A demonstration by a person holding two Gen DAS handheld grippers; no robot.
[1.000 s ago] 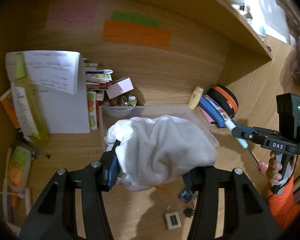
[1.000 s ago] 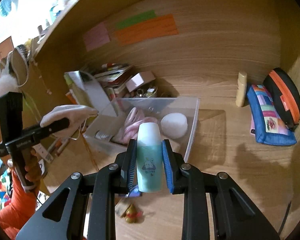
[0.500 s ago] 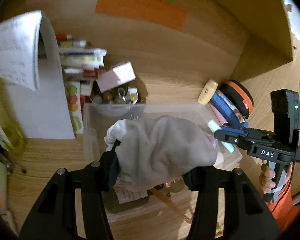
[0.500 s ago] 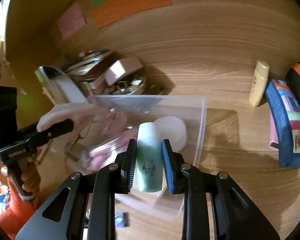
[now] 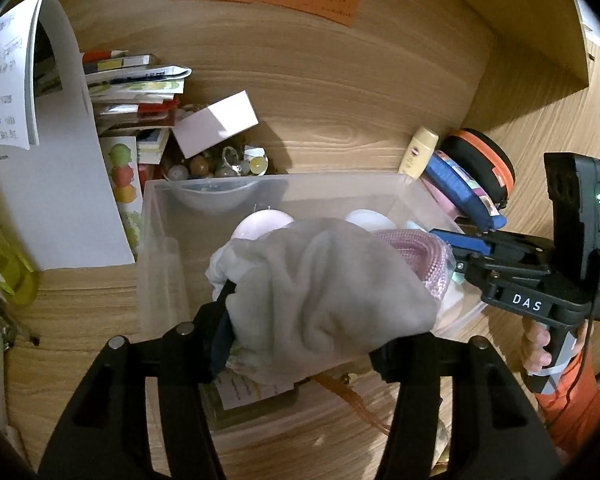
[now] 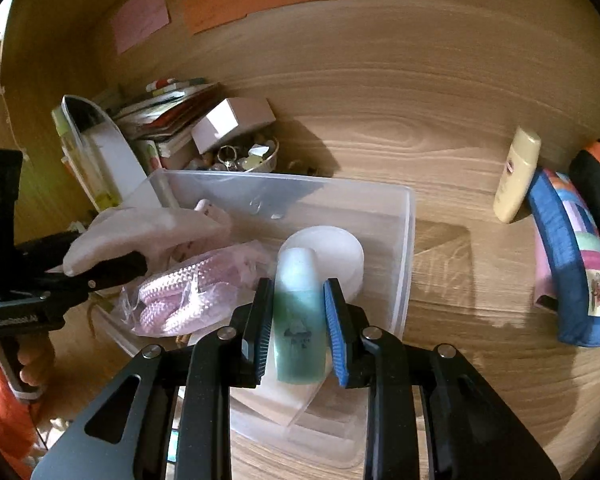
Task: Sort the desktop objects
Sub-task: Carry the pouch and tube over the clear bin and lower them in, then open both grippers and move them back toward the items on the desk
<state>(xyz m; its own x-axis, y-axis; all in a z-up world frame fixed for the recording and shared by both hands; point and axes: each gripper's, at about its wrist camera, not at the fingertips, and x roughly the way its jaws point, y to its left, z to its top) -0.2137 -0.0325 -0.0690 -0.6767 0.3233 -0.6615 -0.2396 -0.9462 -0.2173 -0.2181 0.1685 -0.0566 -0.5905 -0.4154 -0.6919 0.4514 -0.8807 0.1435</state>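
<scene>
Now you are at the drop-off step: both loads hang over the clear bin, and the next move calls for lowering each a little and letting go without knocking what already lies inside.

Your left gripper grasps a bundle of pale cloth above the near left part of the bin. Its jaws have just been opening slightly, yet the cloth sits bunched between them and nothing has dropped. The cloth looks soft, creased and bulky, wide enough to hide most of the bin floor from that camera, so I judge it will slump as it falls.

Your right gripper is clenched on a small green bottle with a white cap, held upright over the near right part of the bin, just in front of a white round tub. A bagged pink rope lies in the bin to the bottle's left. The bottle looks smooth and rigid; set it down low, since it could tip against the tub.

Outside the bin, to its right, a cream tube leans at the back wall.
</scene>
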